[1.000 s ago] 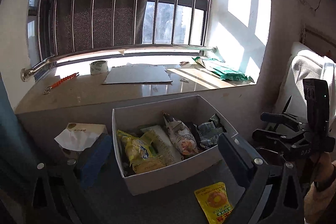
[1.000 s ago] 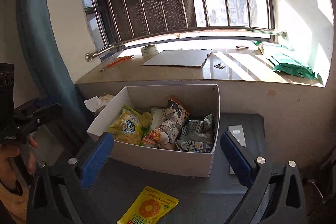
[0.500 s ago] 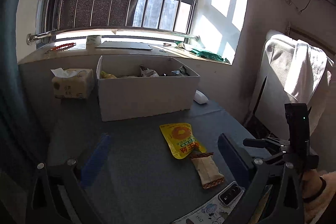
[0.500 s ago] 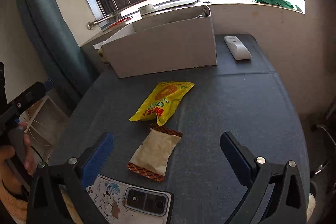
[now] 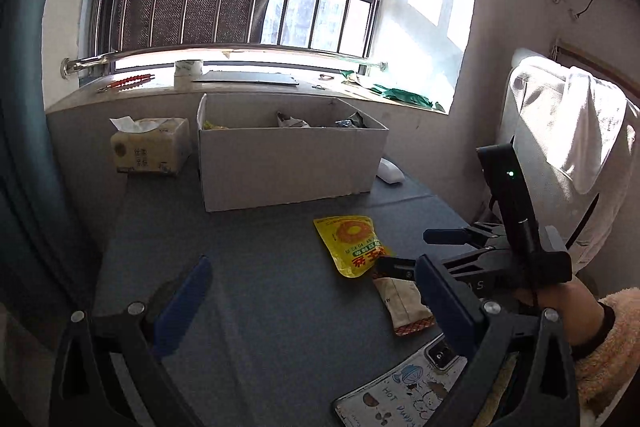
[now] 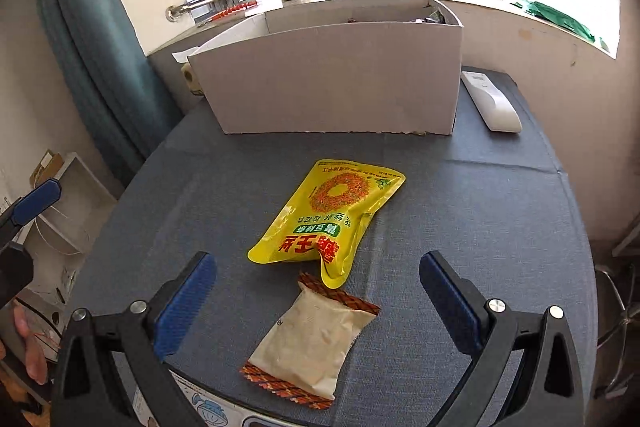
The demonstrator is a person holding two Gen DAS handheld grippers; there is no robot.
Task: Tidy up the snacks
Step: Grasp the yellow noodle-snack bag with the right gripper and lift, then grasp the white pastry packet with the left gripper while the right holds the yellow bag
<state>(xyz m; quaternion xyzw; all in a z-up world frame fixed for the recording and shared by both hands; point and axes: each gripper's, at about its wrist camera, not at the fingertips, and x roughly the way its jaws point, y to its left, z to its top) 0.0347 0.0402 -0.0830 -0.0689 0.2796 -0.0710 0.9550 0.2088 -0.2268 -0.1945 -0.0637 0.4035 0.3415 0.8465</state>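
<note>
- Left wrist view: the left tool [image 5: 308, 303] stands wide apart and carries nothing, above the dark blue bench [image 5: 248, 251]. It is not over any snack; its spread fingers frame only bare cloth.
- In the same view the yellow packet [image 5: 352, 243] lies flat, a little in front of the white box [image 5: 288, 163], and the small beige packet [image 5: 404, 301] lies just beside the packet's near corner. Some snack bags already show above the rim of the box, so I judge that these two are what is left.
- The right tool [image 5: 418, 251] appears here at the right side, held by a hand [image 5: 560, 301], with its tips near the two packets.
- Right wrist view: the right tool [image 6: 318, 293] is also wide and empty, and the small beige packet [image 6: 312, 339] lies between its fingers, with the yellow packet [image 6: 328, 219] touching or slightly covering its far sealed end.
- To do this step well, I would lower the right tool straight down over the middle of the beige packet and close on its puffed body, not on the thin crimped edge, which may slip.
- The packet lies at a slant, so turning the tool to cross its short side should give a surer hold.
- Lift slowly, so that the yellow packet is not dragged along.
- A phone [image 6: 208, 409] lies at the near edge; keep the fingers away from it.
- The white box [image 6: 332, 83] is straight ahead; the remote [image 6: 492, 103] beside it should not be disturbed.
</note>
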